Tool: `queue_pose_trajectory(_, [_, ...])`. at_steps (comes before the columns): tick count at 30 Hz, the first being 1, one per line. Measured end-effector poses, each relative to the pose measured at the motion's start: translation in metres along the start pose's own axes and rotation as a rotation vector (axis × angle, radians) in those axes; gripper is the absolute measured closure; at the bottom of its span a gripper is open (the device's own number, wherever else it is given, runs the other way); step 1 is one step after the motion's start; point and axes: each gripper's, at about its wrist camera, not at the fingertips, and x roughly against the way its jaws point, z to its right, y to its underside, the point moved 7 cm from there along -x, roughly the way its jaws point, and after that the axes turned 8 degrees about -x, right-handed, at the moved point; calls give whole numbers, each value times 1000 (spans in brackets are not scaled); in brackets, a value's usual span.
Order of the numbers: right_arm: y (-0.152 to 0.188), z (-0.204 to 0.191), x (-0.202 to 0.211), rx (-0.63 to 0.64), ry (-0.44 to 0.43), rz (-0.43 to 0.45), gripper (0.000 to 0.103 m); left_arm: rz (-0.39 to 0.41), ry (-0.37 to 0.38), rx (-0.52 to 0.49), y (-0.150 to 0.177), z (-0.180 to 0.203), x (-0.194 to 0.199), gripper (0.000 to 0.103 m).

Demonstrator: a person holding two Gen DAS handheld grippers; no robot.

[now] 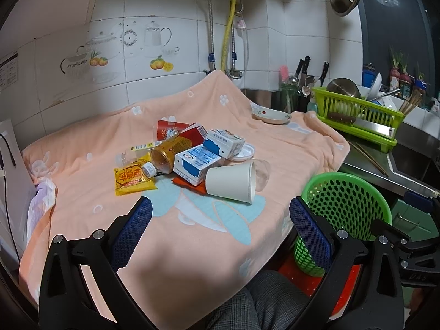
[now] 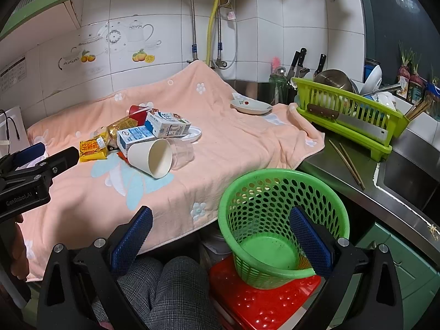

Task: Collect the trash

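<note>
A heap of trash lies on the peach towel (image 1: 247, 137): a tipped white paper cup (image 1: 231, 183) (image 2: 151, 157), a clear plastic cup (image 2: 181, 151), two blue-and-white milk cartons (image 1: 196, 163) (image 2: 167, 126), an amber plastic bottle (image 1: 165, 155), a yellow snack packet (image 1: 132, 178) (image 2: 92, 150), a red carton (image 1: 176, 130) and a white lid (image 1: 243, 152). A green mesh basket (image 2: 275, 220) (image 1: 346, 209) stands on a red stool (image 2: 258, 299) below the towel's edge. My left gripper (image 1: 220, 220) hangs open in front of the heap. My right gripper (image 2: 220, 231) is open beside the basket, holding nothing.
A small plate (image 1: 272, 116) rests at the towel's far right. A green dish rack (image 2: 349, 110) with a cleaver, bowls and knives stands on the steel counter (image 2: 357, 181) beside chopsticks (image 2: 346, 165) and a sink. A person's checked trouser leg (image 2: 170, 291) is below me.
</note>
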Motion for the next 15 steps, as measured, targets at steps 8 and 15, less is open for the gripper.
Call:
queue_pose_trajectory(8, [0,-2,-2,2,1,1,6,3,1,-3,-1,1,1,5])
queue_pose_trajectory(15, [0,-3,-2,4,1,0,6,2,2,-3,0,1,1,5])
